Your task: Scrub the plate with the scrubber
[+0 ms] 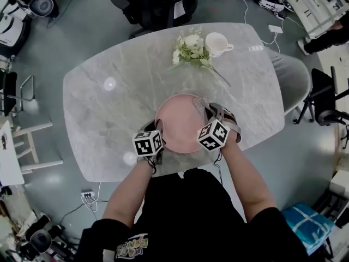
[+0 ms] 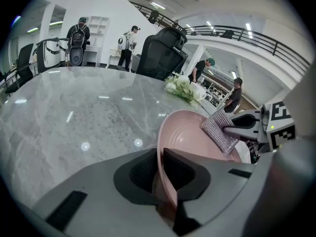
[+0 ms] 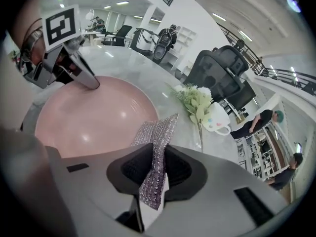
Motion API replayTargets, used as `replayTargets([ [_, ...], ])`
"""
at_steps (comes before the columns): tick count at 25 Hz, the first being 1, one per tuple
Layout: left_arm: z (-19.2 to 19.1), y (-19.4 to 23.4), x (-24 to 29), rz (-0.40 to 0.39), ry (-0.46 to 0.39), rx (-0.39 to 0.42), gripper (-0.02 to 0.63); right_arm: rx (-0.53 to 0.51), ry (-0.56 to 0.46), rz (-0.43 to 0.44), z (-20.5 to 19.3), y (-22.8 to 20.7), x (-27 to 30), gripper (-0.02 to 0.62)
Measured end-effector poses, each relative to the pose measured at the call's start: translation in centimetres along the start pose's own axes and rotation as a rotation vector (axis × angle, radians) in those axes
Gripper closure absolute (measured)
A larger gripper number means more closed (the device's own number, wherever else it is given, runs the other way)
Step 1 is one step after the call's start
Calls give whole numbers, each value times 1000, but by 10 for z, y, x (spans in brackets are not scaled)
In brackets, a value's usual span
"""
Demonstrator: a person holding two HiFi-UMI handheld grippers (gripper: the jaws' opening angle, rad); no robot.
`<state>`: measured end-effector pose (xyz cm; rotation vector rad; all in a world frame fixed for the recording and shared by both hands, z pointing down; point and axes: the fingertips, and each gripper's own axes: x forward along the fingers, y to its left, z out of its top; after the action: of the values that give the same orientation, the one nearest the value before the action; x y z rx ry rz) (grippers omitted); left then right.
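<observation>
**Operator:** Where do I stand now with the plate?

**Coach:** Your left gripper (image 2: pixel 160 164) is closed on the near left rim of the pink plate (image 1: pixel 177 121). The thin rim sits between the two jaws, which are only a little apart. The plate is on the marble table (image 1: pixel 103 102), just in front of you. Whether the gripped side is lifted off the table, I cannot tell.

**Operator:** And the scrubber?

**Coach:** Your right gripper (image 3: pixel 157 167) pinches the silver scrubber (image 3: pixel 159 132) by its lower end, with the jaws nearly together on the cloth. The free end lies at the far right side of the plate, and it seems to touch the inner wall there.

**Operator:** How do I scrub well?

**Coach:** I think you should hold the left grip firm and steady, because the rim is thin and smooth and it could slip. Press the flat face of the scrubber on the plate, not only the corner. Go in small circles from the rim to the middle. Stay clear of the flowers (image 1: pixel 190 49) and the cup (image 1: pixel 218 43) behind the plate.
</observation>
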<state>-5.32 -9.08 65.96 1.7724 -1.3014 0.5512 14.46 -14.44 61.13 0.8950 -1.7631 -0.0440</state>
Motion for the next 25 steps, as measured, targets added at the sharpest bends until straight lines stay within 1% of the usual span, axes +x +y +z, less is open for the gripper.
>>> replayTargets([
  [3, 1, -1, 1, 6, 14, 38, 551, 88, -40, 8, 6, -6, -2, 515],
  [7, 5, -1, -3, 25, 14, 131, 534, 292, -148, 89, 15, -10, -13, 516],
  [8, 7, -2, -6, 34, 1, 157, 521, 332, -173, 109, 16, -11, -17, 517],
  [10, 13, -3, -12, 51, -38, 201, 483, 373, -215, 134, 17, -13, -25, 517],
  [12, 20, -5, -21, 75, -81, 228, 479, 391, -255, 150, 17, -13, -32, 517],
  [15, 28, -9, -39, 101, -144, 238, 482, 439, -297, 179, 15, -12, -48, 517],
  [16, 31, -13, -47, 101, -169, 235, 490, 460, -311, 192, 15, -12, -54, 517],
  [17, 35, -18, -55, 97, -196, 229, 516, 482, -332, 205, 15, -13, -60, 517],
  [18, 38, -23, -63, 91, -225, 221, 546, 505, -357, 221, 16, -13, -66, 517],
  [20, 43, -35, -83, 71, -281, 205, 578, 548, -412, 253, 20, -14, -83, 517],
  [22, 44, -50, -102, 45, -325, 193, 586, 572, -460, 273, 23, -14, -103, 517],
  [25, 41, -72, -128, 12, -384, 189, 588, 568, -522, 294, 25, -11, -133, 517],
])
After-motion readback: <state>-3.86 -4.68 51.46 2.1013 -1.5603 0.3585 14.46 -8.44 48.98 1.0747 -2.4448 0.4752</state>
